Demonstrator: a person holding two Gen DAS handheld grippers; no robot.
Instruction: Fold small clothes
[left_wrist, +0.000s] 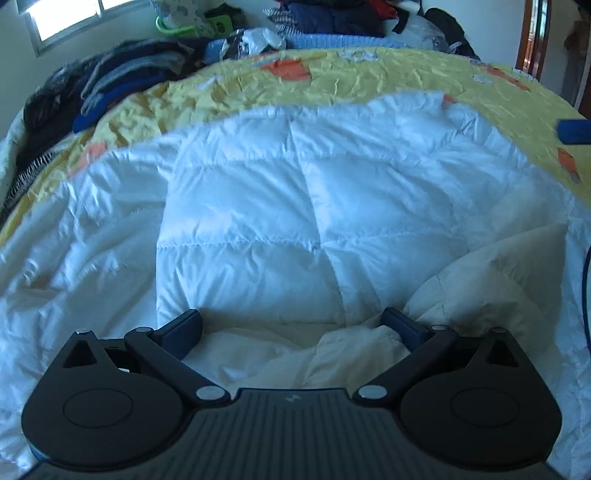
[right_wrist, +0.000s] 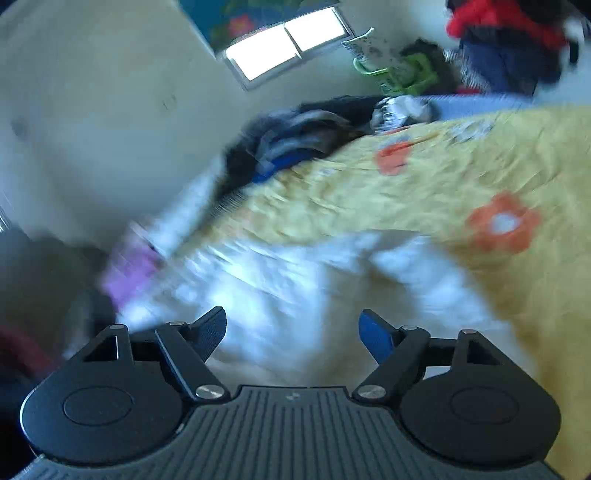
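A white quilted puffy garment (left_wrist: 295, 206) lies spread on a yellow bedspread with orange flowers (left_wrist: 369, 77). Its cream lining (left_wrist: 491, 280) is turned up at the near right. My left gripper (left_wrist: 293, 328) hangs low over the garment's near edge. Its jaws stand wide apart, with loose cream fabric (left_wrist: 295, 350) between the fingers but not pinched. The right wrist view is blurred. There my right gripper (right_wrist: 293, 332) is open over the white garment (right_wrist: 280, 302), with nothing pressed between its blue pads (right_wrist: 375, 338).
Dark and blue clothes (left_wrist: 92, 96) are piled along the bed's far left, with more clothes (left_wrist: 332, 14) and a light blue knit (left_wrist: 332, 40) at the back. There is a window (left_wrist: 62, 18) far left and a door frame (left_wrist: 532, 37) far right. Something purple (right_wrist: 129, 269) lies off the bed's left edge.
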